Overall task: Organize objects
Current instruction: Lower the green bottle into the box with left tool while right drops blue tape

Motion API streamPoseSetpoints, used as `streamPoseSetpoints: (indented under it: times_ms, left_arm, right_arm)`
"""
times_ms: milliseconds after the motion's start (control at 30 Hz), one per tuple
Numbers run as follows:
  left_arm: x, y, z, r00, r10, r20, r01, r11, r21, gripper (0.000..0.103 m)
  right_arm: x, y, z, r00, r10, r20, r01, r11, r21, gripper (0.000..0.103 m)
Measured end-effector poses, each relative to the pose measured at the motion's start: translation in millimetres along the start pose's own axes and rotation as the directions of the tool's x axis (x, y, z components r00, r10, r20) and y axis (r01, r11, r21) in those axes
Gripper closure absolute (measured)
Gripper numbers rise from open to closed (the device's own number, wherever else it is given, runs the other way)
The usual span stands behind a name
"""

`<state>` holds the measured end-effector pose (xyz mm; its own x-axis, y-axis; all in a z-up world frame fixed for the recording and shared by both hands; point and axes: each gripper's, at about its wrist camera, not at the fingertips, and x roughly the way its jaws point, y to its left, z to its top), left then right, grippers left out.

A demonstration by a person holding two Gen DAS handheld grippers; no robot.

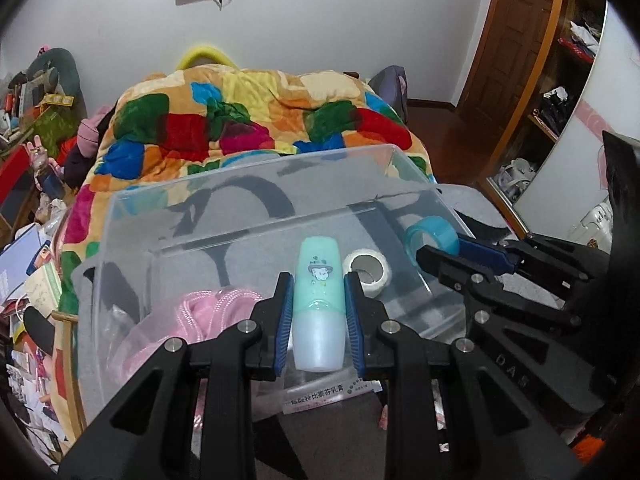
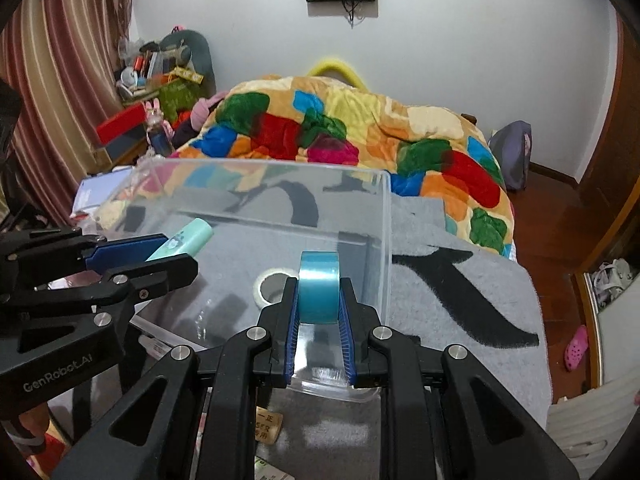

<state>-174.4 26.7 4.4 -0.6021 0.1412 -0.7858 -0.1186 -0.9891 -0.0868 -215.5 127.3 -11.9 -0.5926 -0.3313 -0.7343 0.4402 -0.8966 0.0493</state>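
My left gripper [image 1: 319, 280] is shut on a mint-green tube with a cartoon print [image 1: 319, 300] and holds it over a clear plastic bin [image 1: 248, 184]. My right gripper [image 2: 319, 280] is shut on a blue tape roll [image 2: 319, 288] over the bin's near right corner [image 2: 386, 240]. The blue roll also shows in the left wrist view [image 1: 432, 238]. The tube also shows in the right wrist view [image 2: 184, 242]. A white tape roll [image 1: 367, 270] lies on the bin floor, and it also shows in the right wrist view [image 2: 270, 286]. A pink cord bundle [image 1: 200, 312] lies in the bin at the left.
The bin stands on a grey mat with black marks [image 2: 460, 280] on a bed with a multicoloured quilt [image 1: 248, 120]. A small medicine box [image 1: 316, 396] lies under my left gripper. Cluttered shelves [image 1: 28, 240] are at the left, a wooden door [image 1: 516, 40] at the right.
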Motion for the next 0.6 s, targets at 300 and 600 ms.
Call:
streamPoseSetpoints:
  times_ms: [300,600]
  left_arm:
    - [-9,-3,-2,1.000,0.000,0.003,0.000,1.000,0.014,0.071]
    - [-53,-10,-19,0.994,0.022,0.103,-0.026,0.999,0.040,0.038]
  right_arm:
    - [-8,8,-5,1.000,0.005,-0.013,-0.006,0.999,-0.038,0.080]
    - [-51,8,-25,0.998,0.028,0.060,-0.024,0.998,-0.052,0.064]
